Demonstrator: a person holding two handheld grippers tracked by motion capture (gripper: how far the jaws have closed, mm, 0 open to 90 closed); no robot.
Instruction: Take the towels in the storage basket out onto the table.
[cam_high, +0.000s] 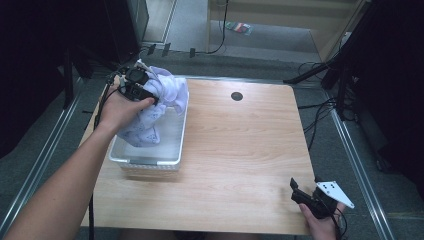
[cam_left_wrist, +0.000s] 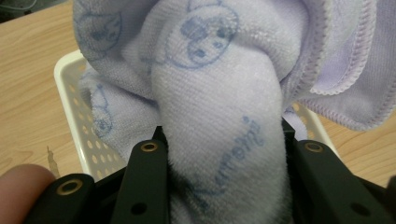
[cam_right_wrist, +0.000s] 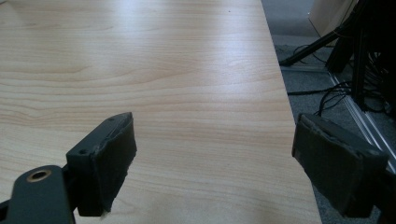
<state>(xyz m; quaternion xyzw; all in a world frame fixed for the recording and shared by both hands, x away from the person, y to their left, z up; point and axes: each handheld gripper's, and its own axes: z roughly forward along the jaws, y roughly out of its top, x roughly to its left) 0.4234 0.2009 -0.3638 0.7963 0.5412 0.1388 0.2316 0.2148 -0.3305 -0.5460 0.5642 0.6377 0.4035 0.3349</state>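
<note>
Presently, the step in hand looks to be lifting a cloth out of a basket.

1. Left gripper (cam_high: 150, 95): its jaws pinch a thick fold of the pale lilac towel (cam_high: 160, 102), the cloth bulging up between them in the left gripper view (cam_left_wrist: 219, 116). The grip appears deep, with the fold well down between the pads, which suits a soft, slippery load.

2. Towel: bunched and hanging from the jaws over the far end of the white perforated basket (cam_high: 150, 161); its lower part trails down inside the basket, so it is judged not yet clear of the walls. A stitched hem (cam_left_wrist: 345, 70) droops to one side.

3. Basket: it stands at the left edge of the table (cam_high: 240, 165), towards the far left corner. Being light, it could be dragged or tipped if the trailing cloth snags on the rim or holes.

4. Advice for the lift: raise straight upward until the lowest fold passes the rim, then carry the towel sideways over the bare wood. Keep the jaws firmly pressed; a loose fold may slide out under its own weight.

5. Right gripper (cam_high: 305, 192): held above the near right corner of the table, jaws spread with nothing between them (cam_right_wrist: 210, 158). It is well apart from the basket, yet free to steady the rim or catch the hanging hem.
</note>
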